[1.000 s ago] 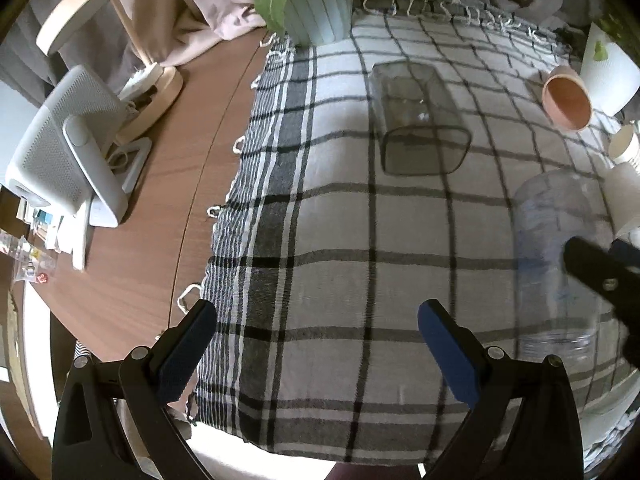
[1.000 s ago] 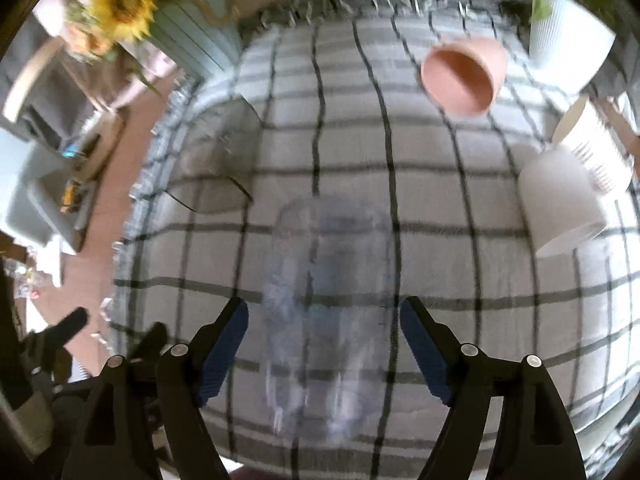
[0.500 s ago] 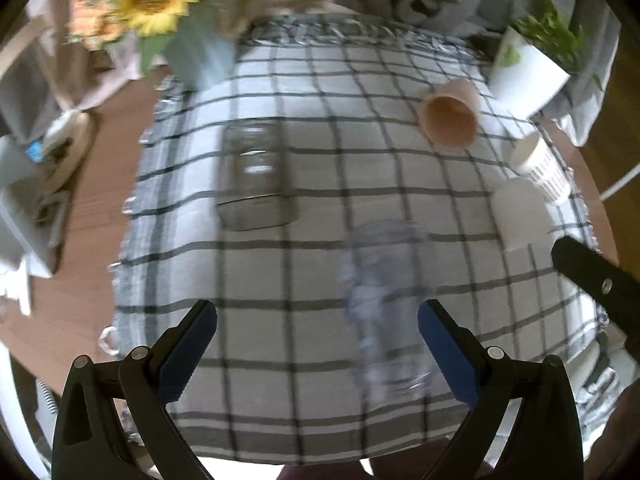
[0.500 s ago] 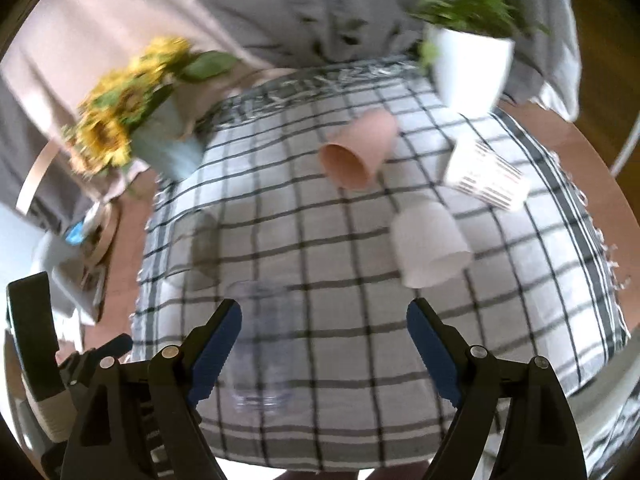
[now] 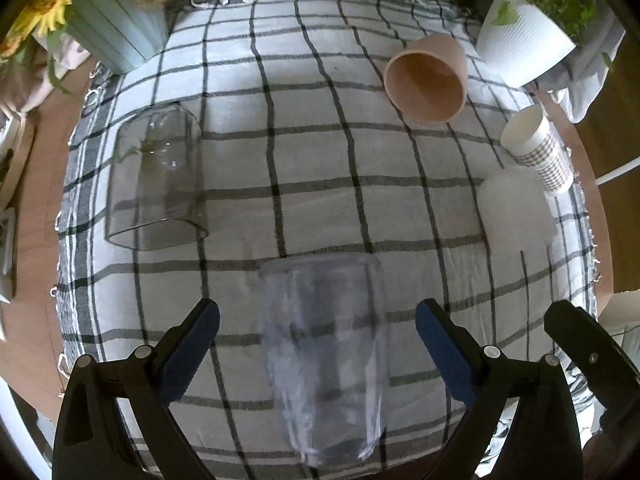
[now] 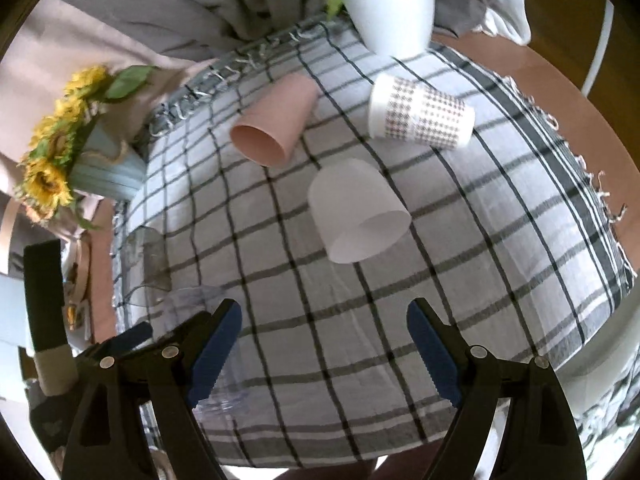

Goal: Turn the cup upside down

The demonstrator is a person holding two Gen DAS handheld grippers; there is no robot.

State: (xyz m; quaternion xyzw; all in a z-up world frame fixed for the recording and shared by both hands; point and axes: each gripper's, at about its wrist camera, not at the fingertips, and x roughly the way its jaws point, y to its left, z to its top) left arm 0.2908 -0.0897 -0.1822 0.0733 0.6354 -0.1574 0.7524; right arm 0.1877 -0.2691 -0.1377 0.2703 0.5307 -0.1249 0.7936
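Clear plastic: the cup [image 5: 324, 356] lies on its side on the checked cloth [image 5: 280, 184], at the near edge of the bench [image 5: 36, 292]. All places below are given from this cup.

Left hand-held gripper [image 5: 318, 322]: jaws spread wide, one blue pad on either side of the cup, neither touching it. Judgement: it is lined up to close across the cup's body, since a side grip would let the wrist roll the cup mouth-down.

Right hand-held gripper [image 6: 324, 332]: jaws also spread, holding nothing. In its view the cup [image 6: 208, 344] sits to the left, partly behind the left finger, so this gripper is not aimed at it. Likely parked out of the way.

Other items, none touched:
- glass [image 5: 156, 176], on its side, beyond the cup and to the left.
- pink cup [image 5: 426, 78], on its side, far beyond and to the right.
- white cup [image 5: 514, 208], on its side, to the right.
- patterned paper cup [image 5: 536, 148], just beyond the white one.
- white plant pot [image 5: 520, 44] and blue vase [image 5: 116, 28], at the far corners of the cloth.

Status: flip not yet begun; cup not gripped. Risk, as a guess: thin clear wall may buckle or slip under the pads.
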